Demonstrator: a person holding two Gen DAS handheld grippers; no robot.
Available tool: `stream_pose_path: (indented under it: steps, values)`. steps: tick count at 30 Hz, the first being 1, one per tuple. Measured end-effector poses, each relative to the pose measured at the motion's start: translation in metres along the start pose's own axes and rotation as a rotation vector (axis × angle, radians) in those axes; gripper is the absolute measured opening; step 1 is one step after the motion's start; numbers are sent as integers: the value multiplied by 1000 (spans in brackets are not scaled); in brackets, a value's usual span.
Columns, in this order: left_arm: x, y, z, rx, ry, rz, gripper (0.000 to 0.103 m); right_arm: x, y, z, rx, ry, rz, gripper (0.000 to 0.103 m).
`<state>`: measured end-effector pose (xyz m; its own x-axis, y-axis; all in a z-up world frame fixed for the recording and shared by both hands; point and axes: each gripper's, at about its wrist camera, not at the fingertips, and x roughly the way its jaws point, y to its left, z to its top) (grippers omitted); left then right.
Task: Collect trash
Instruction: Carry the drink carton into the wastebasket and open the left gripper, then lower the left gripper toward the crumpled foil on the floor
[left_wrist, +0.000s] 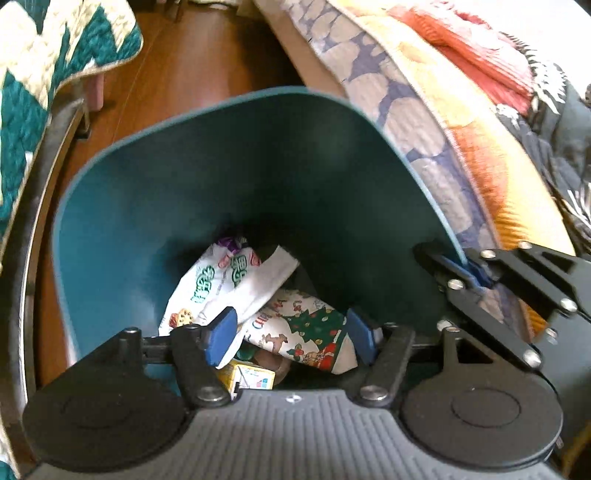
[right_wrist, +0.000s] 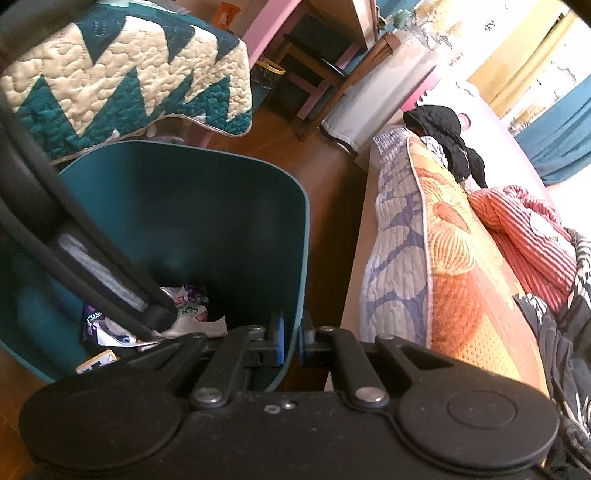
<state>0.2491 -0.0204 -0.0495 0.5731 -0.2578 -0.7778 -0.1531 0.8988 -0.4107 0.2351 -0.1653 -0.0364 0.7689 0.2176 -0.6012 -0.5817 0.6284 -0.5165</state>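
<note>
Both grippers are built of black linkage arms joined by silver screws, with two round black discs at five and seven o'clock. Blue pads are fitted on the fingertips (left_wrist: 221, 334). The left gripper (left_wrist: 291, 332) has a ribbed grey body; the right gripper (right_wrist: 291, 338) has a plain black one.

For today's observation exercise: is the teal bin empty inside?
No: in the left wrist view the teal bin holds a white snack wrapper, a Christmas-print wrapper and a yellow carton.
</note>
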Motion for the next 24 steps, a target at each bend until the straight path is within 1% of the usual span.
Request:
stream_pose_path:
  steps: [5, 7, 9, 11, 13, 15, 18, 20, 24]
  values:
    - [-30, 3, 0, 25, -41, -47, 66, 5, -8, -4, 30, 18, 3, 8]
    - [-43, 6, 0, 32, -64, -56, 66, 7, -13, -7, 44, 29, 2, 8]
    - [-57, 11, -1, 33, -103, -50, 66, 9, -17, -10, 55, 36, 4, 8]
    - [-68, 16, -1, 37, -138, -28, 67, 10, -20, -13, 64, 42, 4, 8]
    - [-76, 25, -1, 29, -168, 7, 73, 11, -22, -15, 69, 49, 5, 8]
    - [-81, 36, -1, 14, -188, 46, 75, 12, -25, -18, 79, 56, 6, 8]
    - [-79, 52, 0, -13, -180, 93, 75, 14, -29, -21, 95, 70, 6, 8]
    - [-72, 60, 0, -10, -163, 130, 81, 16, -31, -23, 102, 79, 7, 8]
    - [-50, 76, -4, -35, -112, 192, 81, 17, -34, -27, 119, 90, 11, 8]
